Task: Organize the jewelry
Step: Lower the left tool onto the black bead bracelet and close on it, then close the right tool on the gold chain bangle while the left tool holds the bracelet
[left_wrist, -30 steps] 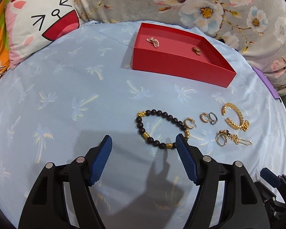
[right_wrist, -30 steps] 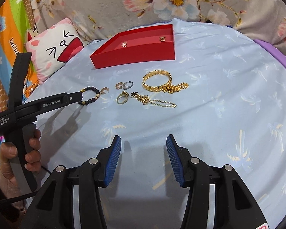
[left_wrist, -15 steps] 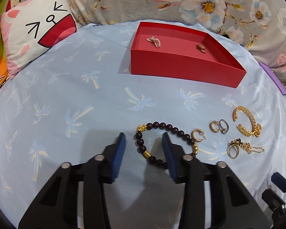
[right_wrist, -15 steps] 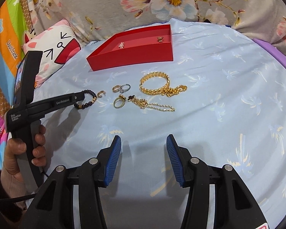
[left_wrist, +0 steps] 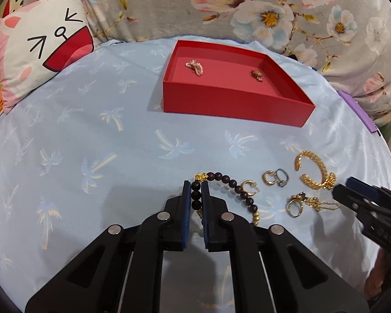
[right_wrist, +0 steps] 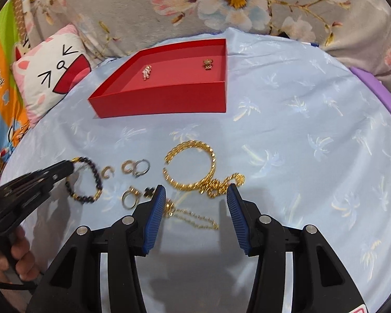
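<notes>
1. Left wrist view: my left gripper [left_wrist: 195, 195] is clamped on the dark beaded bracelet [left_wrist: 232, 182], which lies on the blue cloth [left_wrist: 91, 135]; its beads trail to the right of the pads.
2. Right wrist view: my right gripper [right_wrist: 195, 203] is half spread and narrowing, pressing on nothing. A thin gold chain [right_wrist: 195, 217] lies between its fingers; the gold bangle [right_wrist: 190, 167] sits just beyond the tips.
3. The red tray [right_wrist: 164, 99] lies well ahead of both grippers, two small gold pieces inside.
</notes>
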### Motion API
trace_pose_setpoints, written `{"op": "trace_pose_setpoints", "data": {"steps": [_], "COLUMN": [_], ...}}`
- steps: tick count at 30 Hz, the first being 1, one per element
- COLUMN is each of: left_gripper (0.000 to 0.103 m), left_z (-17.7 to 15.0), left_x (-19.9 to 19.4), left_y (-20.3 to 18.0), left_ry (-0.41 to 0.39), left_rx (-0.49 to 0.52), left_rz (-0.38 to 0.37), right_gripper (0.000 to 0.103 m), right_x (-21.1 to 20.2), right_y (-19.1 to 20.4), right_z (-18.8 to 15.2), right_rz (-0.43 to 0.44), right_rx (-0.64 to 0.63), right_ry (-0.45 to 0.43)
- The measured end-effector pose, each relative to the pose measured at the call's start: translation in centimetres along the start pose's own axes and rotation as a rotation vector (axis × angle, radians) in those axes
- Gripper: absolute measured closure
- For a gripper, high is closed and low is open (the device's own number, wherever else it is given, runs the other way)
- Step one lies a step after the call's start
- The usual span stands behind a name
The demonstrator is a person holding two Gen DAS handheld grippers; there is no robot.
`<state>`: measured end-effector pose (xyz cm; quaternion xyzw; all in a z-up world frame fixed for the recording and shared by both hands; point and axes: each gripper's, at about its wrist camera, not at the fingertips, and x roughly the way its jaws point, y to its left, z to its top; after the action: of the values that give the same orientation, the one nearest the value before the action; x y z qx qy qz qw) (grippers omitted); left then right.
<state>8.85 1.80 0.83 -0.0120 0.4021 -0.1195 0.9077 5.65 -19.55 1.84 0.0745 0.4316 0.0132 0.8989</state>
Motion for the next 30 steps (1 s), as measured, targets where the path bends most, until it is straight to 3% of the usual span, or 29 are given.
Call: {"op": "trace_pose_setpoints", "data": {"steps": [5,9,14,24,30], "left_gripper": [0.096,0.096,0.096,0.096,0.096], "left_z": [0.5,0.6,0.7,0.6,0.4], "left_x": [-0.7,-0.9,-0.9,-1.0,-0.6], "left_y": [-0.3,-0.3,-0.1,-0.2,-0.3], "left_ry": [-0.015,-0.017,-0.018,-0.015,-0.001], "left_rx": [0.000,-0.003,-0.009,-0.011,-0.015], "left_rz": [-0.021,-0.031,-0.039,-0.049,-0.057], "right_gripper": [0.069,0.071,0.054,0.046,0.046], "right_x": [1.6,2.0,2.2,3.5,4.1], "right_y": [-0.6,0.0,1.3,1.2,1.6], "right_z": [1.9,2.4,1.6,1.3,1.3], "right_rz": [-0.033,-0.001,-0.019,0.010,-0.004], "right_rx": [0.006,-0.011,-0.064,-0.085,-0.113], "right_ry": [0.007,0.004,-0.007,0.025,0.026]}}
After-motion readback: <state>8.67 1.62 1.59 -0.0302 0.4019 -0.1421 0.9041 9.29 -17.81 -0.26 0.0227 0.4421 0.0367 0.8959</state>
